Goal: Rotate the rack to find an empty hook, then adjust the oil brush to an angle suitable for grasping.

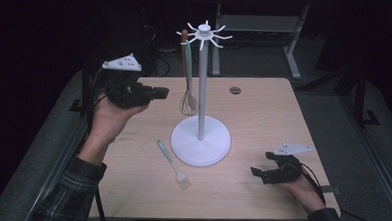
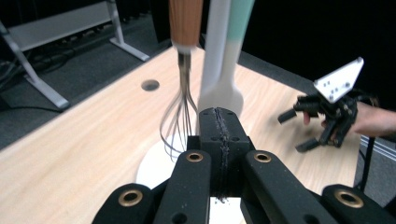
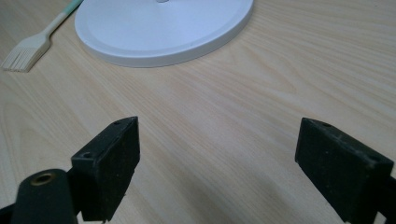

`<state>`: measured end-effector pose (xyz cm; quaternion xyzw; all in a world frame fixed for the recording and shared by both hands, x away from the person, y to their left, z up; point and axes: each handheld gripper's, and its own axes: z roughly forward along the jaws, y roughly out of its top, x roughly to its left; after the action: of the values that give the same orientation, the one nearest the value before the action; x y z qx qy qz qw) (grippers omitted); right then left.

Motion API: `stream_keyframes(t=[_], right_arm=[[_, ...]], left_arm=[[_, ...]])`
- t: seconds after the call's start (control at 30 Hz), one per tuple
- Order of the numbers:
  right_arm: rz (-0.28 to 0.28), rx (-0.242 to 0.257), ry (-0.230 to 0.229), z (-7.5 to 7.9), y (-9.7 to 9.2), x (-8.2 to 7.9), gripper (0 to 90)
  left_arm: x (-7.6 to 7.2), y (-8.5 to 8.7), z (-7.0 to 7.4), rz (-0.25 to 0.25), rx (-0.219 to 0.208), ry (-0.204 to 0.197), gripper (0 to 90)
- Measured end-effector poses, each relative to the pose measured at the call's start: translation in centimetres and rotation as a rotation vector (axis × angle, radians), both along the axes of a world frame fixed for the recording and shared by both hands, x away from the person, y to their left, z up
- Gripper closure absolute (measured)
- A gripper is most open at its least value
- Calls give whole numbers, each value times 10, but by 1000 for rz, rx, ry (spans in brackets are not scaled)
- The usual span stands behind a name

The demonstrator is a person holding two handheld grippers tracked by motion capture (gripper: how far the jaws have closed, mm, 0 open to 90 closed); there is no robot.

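Note:
A white utensil stand (image 1: 202, 91) with hooks at its top rises from a round base (image 1: 200, 149) mid-table. A wire whisk (image 1: 188, 102) with a wooden handle and a mint-handled utensil (image 1: 188, 60) hang from it. My left gripper (image 1: 162, 93) is held above the table, left of the whisk, jaws shut with nothing in them. In the left gripper view the shut jaws (image 2: 219, 116) point at the whisk (image 2: 180, 116) close ahead. A mint-handled pastry brush (image 1: 174, 165) lies in front of the base. My right gripper (image 1: 261, 163) rests open at the right, empty (image 3: 219, 158).
A round grommet hole (image 1: 235, 90) sits near the table's far edge. Another desk's metal legs (image 1: 291, 54) stand behind on the dark floor. The right gripper view has the stand's base (image 3: 163, 32) and the brush bristles (image 3: 23, 53) ahead of the open jaws.

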<state>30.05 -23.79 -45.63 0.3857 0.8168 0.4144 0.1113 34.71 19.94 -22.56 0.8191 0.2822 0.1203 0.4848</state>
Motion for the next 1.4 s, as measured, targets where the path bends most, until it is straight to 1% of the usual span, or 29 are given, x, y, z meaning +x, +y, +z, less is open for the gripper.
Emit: stream_keyframes(t=[0.03,0.07,0.1,0.13,0.3,0.4,0.47,0.57,0.63,0.67,0.73,0.8,0.9,0.93,0.97,1.03,1.07,1.13,1.17,1.27,1.3,1.33,1.37,1.4], right_arm=[[1,-1,-2,0,0,0,135],[0,-1,0,0,0,0,135],[1,-2,0,0,0,0,135],[1,-3,0,0,0,0,135],[3,-3,-1,0,0,0,135],[3,-4,0,0,0,0,135],[4,-5,-4,0,0,0,135],[4,-5,-4,0,0,0,135],[4,-4,2,0,0,1,135],[4,-5,2,0,0,1,135],[3,-5,5,-1,0,1,135],[4,-9,5,-1,0,1,135],[7,-14,4,-2,0,1,135],[7,-14,4,-2,1,1,135],[10,-15,5,-2,1,1,135],[12,-16,6,-3,1,1,135],[15,-17,3,-3,1,2,135],[14,-17,5,-3,2,1,135],[16,-18,7,-3,2,2,135],[18,-19,8,-4,2,2,137],[19,-19,8,-4,2,2,136],[21,-20,7,-4,2,2,136],[20,-20,8,-4,3,2,136],[22,-21,9,-5,3,2,137]], left_arm=[[-2,0,-5,-3,5,0,899],[-5,0,-12,-4,9,9,899],[-5,0,-12,-4,9,9,899],[-8,1,-21,-6,7,16,899],[-15,4,-42,-3,9,27,898],[-18,6,-60,9,22,39,898],[-20,7,-75,15,27,50,898],[-23,8,-93,12,35,71,898],[-25,8,-106,7,48,84,899],[-26,7,-111,5,55,88,898],[-28,7,-121,9,55,103,899],[-29,7,-131,12,60,109,899],[-31,5,-144,13,82,108,899],[-31,4,-150,9,77,114,899],[-31,4,-154,3,83,112,899],[-32,2,-165,3,67,127,899],[-31,1,-170,6,70,130,899],[-30,-2,-182,2,88,136,899],[-30,-3,-188,6,95,131,899],[-29,-7,-203,0,124,146,899],[-28,-8,-207,-11,144,153,899],[-29,-10,-211,-7,134,161,899],[-29,-12,-214,-8,138,158,899],[-29,-14,-217,-8,149,164,899]])
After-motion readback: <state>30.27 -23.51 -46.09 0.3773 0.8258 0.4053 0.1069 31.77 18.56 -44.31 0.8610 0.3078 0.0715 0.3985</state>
